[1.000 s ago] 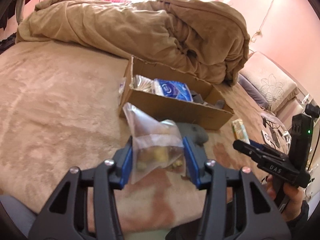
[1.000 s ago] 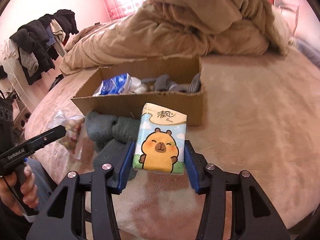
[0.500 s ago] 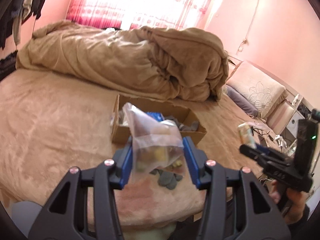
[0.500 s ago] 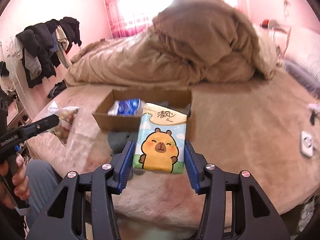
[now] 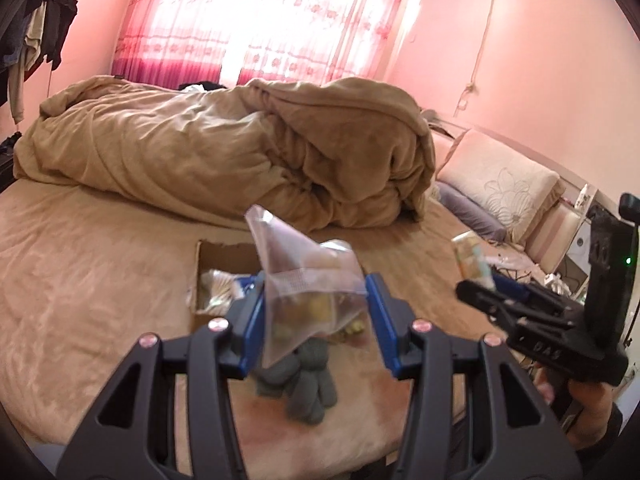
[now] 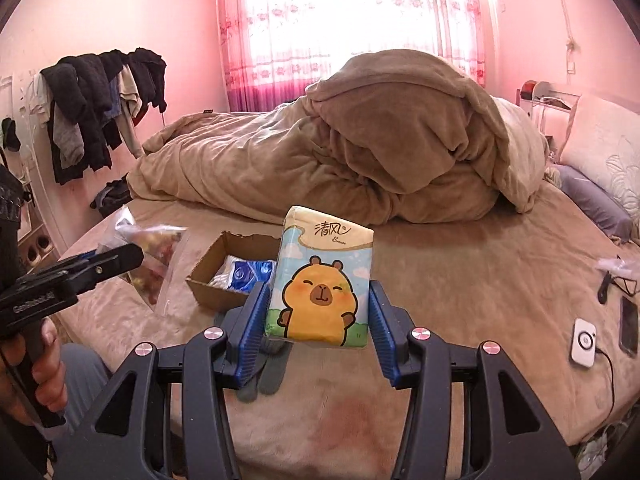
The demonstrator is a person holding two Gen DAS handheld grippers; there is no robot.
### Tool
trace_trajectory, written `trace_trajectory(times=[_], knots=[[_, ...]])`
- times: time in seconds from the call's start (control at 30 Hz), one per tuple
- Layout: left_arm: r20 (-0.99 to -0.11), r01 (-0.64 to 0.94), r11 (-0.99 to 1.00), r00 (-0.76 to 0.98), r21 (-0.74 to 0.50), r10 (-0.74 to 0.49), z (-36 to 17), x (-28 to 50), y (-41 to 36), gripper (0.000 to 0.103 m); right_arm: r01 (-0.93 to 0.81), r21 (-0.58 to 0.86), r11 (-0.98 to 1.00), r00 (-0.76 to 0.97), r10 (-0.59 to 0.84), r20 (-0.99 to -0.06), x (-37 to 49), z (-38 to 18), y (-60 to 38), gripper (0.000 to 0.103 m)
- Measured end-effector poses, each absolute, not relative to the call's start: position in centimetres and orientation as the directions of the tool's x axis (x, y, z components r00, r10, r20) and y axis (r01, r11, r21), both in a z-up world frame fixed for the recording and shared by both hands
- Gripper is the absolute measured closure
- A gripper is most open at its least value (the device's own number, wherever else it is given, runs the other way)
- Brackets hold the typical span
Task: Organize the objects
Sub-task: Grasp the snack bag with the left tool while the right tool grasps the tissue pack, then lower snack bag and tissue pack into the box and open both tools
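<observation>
**Both tongs loaded above the bed**

My left tongs (image 5: 316,316) were clamped on a clear plastic bag (image 5: 304,280) of small yellowish pieces, held up over the bed (image 5: 100,280). Its crumpled top rose to a point leaning away to the left, so its long axis ran roughly upright. My right tongs (image 6: 318,312) were clamped on a tissue pack (image 6: 322,276), standing upright with its long axis vertical and its printed face towards the camera.

Only the right view showed that face: a cartoon capybara under "清风" and "Breeze". It also showed the blue-wrapped packet (image 6: 250,272) in the open cardboard box (image 6: 216,264) on the bed, a white device (image 6: 583,342) on a cable, and clothes (image 6: 100,100) hung at the wall. Only the left view showed the grey gloves (image 5: 304,384) fully, lying on the bed just in front of the box, and "DAS" on the right tongs' body. The right view read blurred lettering on the left tongs' body, which I could not make out
</observation>
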State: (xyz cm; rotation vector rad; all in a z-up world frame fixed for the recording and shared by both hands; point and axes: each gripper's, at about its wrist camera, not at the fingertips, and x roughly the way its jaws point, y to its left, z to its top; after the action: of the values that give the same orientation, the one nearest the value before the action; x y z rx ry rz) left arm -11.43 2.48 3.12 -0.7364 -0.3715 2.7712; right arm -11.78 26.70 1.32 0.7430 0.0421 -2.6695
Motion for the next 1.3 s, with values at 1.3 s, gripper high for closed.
trace_trajectory(times=[1.3], knots=[[-0.585, -0.195, -0.904, -0.707, -0.38, 0.398, -6.5, -25.8, 8.0, 0.054, 0.405, 0.228, -0.885, -0.635, -0.452, -0.626, -29.5, -7.7, 26.5, 0.031]])
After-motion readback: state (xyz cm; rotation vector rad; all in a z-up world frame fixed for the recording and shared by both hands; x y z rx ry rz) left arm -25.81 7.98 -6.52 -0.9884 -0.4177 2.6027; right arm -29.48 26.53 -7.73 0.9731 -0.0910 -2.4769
